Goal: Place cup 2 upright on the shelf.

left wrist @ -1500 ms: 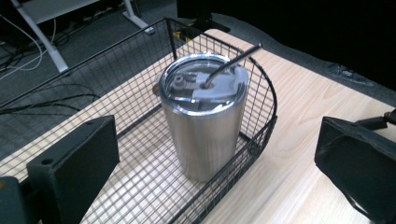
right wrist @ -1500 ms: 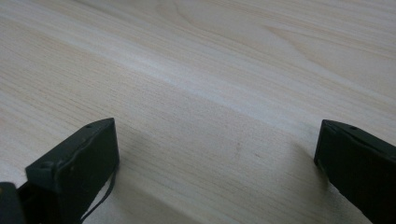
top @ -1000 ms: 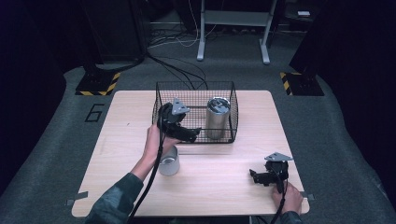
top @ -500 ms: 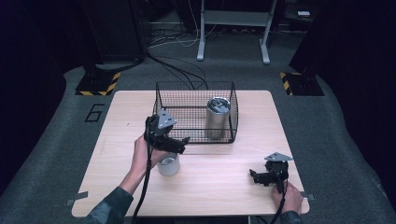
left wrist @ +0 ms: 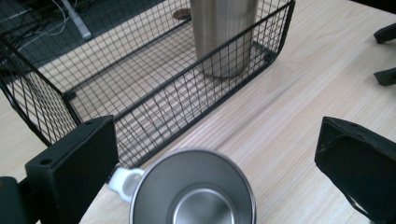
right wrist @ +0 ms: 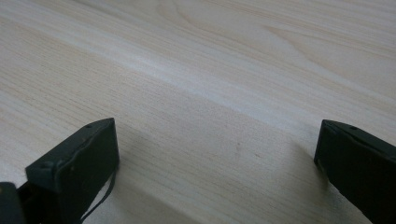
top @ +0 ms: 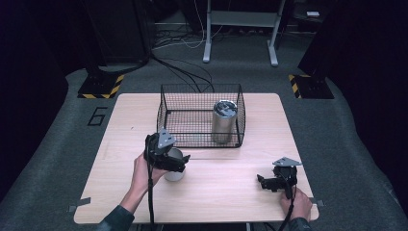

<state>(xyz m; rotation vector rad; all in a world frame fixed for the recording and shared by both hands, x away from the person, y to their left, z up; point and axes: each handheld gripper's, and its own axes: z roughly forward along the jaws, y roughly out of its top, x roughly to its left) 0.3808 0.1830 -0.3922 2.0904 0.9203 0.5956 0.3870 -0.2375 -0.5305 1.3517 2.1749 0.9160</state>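
Note:
A small steel cup (left wrist: 194, 193) with a white handle (left wrist: 123, 181) stands upright on the wooden table (top: 226, 192), just in front of a black wire basket (left wrist: 140, 88). My left gripper (left wrist: 217, 140) is open, its jaws to either side of the cup's rim and clear of it. From above, the left gripper (top: 179, 162) hovers over the cup (top: 174, 172). A tall steel tumbler (top: 223, 120) stands upright inside the basket (top: 192, 115) at its right end. My right gripper (top: 262, 182) rests low near the table's front right, open, with bare wood (right wrist: 215, 93) between its jaws.
The tumbler (left wrist: 224, 37) rises behind the basket's near wall. The right gripper's jaw tips (left wrist: 385, 53) show at the far right of the left gripper view. Dark floor with cables and a metal stand lies beyond the table's far edge.
My left gripper has pulled back from the basket toward the person and come down over the small cup. The right gripper has stayed put.

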